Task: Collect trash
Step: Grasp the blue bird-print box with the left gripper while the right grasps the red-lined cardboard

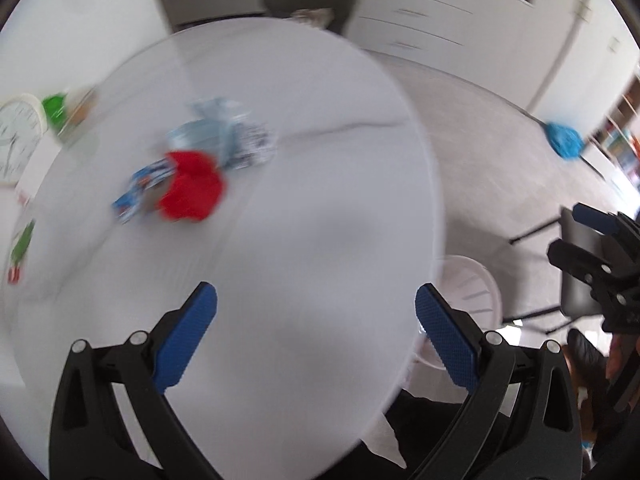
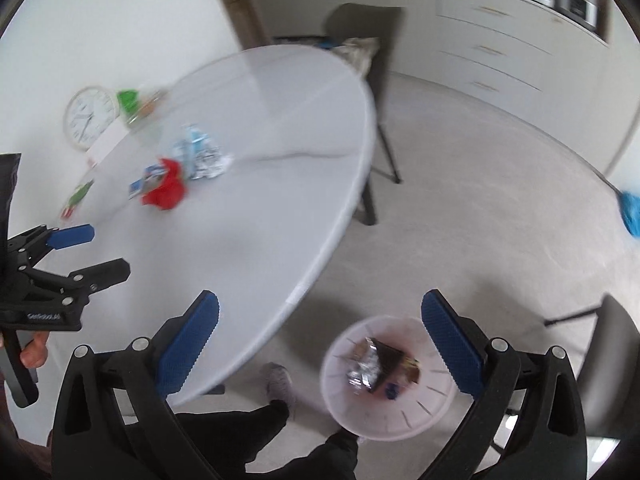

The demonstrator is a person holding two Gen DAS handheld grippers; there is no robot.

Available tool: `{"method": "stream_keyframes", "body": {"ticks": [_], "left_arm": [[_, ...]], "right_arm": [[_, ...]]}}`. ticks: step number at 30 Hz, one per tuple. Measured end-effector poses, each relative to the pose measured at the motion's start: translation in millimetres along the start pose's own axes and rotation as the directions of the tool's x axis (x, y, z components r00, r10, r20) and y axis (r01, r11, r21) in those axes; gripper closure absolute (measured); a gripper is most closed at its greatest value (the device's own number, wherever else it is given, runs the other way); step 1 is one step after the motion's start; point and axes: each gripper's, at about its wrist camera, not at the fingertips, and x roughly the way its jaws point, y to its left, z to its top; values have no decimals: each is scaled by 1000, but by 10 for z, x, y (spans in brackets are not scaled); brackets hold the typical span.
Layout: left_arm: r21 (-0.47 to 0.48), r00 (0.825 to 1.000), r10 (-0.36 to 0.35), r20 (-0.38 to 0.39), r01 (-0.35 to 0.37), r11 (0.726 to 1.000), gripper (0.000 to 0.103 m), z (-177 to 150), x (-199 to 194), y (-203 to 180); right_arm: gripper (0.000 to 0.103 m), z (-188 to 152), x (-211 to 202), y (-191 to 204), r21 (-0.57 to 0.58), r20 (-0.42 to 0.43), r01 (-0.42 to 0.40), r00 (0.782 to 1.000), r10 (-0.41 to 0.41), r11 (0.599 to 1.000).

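Left wrist view: the left gripper (image 1: pixel 316 336) hangs above the near part of a round white table (image 1: pixel 320 208), its blue-padded fingers (image 1: pixel 186 338) spread wide apart with nothing between them. Farther across the tabletop, toward the left, lies a small cluster of trash: a red crumpled wrapper (image 1: pixel 192 186), a blue-and-white packet (image 1: pixel 138 192) touching its left side, and a pale blue and silver crumpled wrapper (image 1: pixel 226 138) just beyond it; motion blur hides finer detail. At the far left edge of the table a white wall clock (image 1: pixel 16 138) leans beside a green object (image 1: pixel 56 108). Below the table's right edge, on the floor, part of a pale pink waste bin (image 1: pixel 472 292) shows. The right gripper (image 1: pixel 588 248) appears at the right border, well apart from the trash. Right wrist view: the right gripper (image 2: pixel 320 340) is held over the floor beside the near right edge of the table (image 2: pixel 280 184), its fingers likewise wide apart and empty. Directly beneath it stands the waste bin (image 2: pixel 400 420), which holds foil and dark wrappers (image 2: pixel 380 366). The same red wrapper (image 2: pixel 166 192) and silver wrapper (image 2: pixel 200 156) lie on the far left part of the tabletop. The left gripper (image 2: pixel 100 252) enters from the left, its fingers apart. A dark chair (image 2: pixel 372 40) stands beyond the table, and a blue mop head (image 2: pixel 632 208) rests on the carpet at right.
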Motion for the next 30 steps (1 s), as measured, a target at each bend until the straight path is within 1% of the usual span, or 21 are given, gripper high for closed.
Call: {"method": "stream_keyframes", "body": {"ticks": [3,5,7,8,10,13,15,16,17,20,22,24,25,26,27,29,30], "left_arm": [[-40,999,50,9,-50,998,8,-49,60,401],[-38,997,78,16,-78,996,8,-72,113,659],[-8,994,105,21,-105,994,8,-94,180,867],[28,992,127,27,-128,991,8,-91,250,1015],[74,989,142,30,-144,987,8,-64,333,1192],[155,991,133,26,-136,978,8,46,537,1574],[200,994,103,27,-106,974,8,118,641,1739],[236,996,88,26,-92,967,8,192,721,1860],[262,997,74,23,-77,962,8,227,740,1891],[341,1000,-4,1,4,940,8,431,943,2104],[382,998,-53,-27,59,922,8,595,1115,2229],[413,997,-73,-39,83,907,8,705,1235,2274],[433,996,-82,-45,94,897,9,785,1325,2297],[442,995,-88,-51,102,891,13,834,1383,2307],[451,992,-105,-67,124,884,16,897,1464,2314],[454,986,-138,-98,167,875,27,966,1587,2310],[455,982,-154,-111,188,870,30,987,1638,2305]], "right_arm": [[2,122,205,295,-49,-26,-44,999,42,998],[2,206,332,500,-81,-43,-69,997,65,994],[2,287,473,733,-108,-62,-99,994,93,989],[2,333,556,851,-121,-75,-115,991,106,986],[2,388,647,1033,-139,-88,-125,990,114,982],[2,447,764,1228,-164,-108,-120,989,103,979],[2,464,816,1323,-164,-120,-111,988,92,980],[2,468,834,1353,-160,-126,-106,988,86,981],[2,474,866,1400,-150,-134,-92,988,72,984],[2,477,931,1441,-121,-149,-67,988,49,990],[2,467,978,1499,-87,-157,-42,987,28,995],[2,453,1024,1533,-56,-169,-24,986,14,998],[2,442,1047,1543,-40,-172,-15,985,8,999],[2,431,1072,1552,-20,-178,-7,984,3,1000],[2,424,1092,1557,-6,-183,-2,983,1,1000],[2,431,1140,1586,16,-189,6,982,-3,1000],[2,437,1158,1598,18,-190,8,982,-4,1000]]}}
